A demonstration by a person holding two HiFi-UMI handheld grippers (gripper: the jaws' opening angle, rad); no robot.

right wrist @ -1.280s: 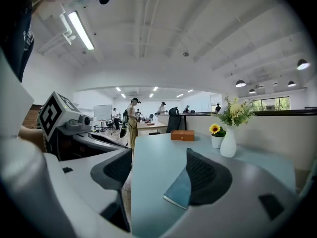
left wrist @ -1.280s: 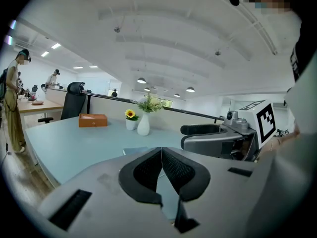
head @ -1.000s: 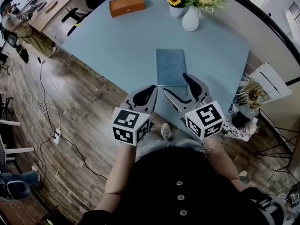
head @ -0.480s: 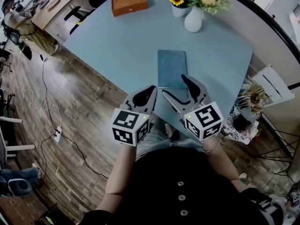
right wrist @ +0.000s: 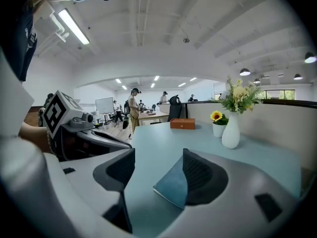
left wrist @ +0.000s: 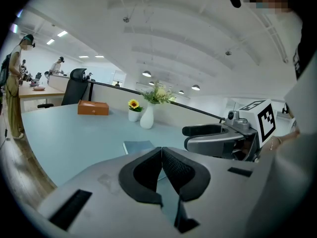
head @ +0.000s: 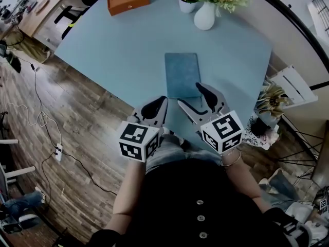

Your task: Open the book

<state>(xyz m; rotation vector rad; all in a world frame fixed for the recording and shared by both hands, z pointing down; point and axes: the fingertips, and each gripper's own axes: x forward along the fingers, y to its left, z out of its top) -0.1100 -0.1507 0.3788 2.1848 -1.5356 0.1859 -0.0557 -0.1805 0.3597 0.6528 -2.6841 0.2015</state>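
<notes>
Flat, matte teal book point(head: 182, 72) lies closed. My right gripper point(head: 190, 95), ribbed black pads spread, is at its near edge; my left gripper point(head: 157, 106), pads pressed together, sits beside.

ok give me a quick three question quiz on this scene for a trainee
1. True or false: the flat teal book lies closed on the pale blue table.
2. Of the left gripper and the right gripper, whose tongs stand apart? A) left only B) right only C) both
3. Fill the blank: in the head view, the orange rectangular box lies to the ____ of the white vase of flowers.

Key: 1 true; 2 B; 3 left
</notes>
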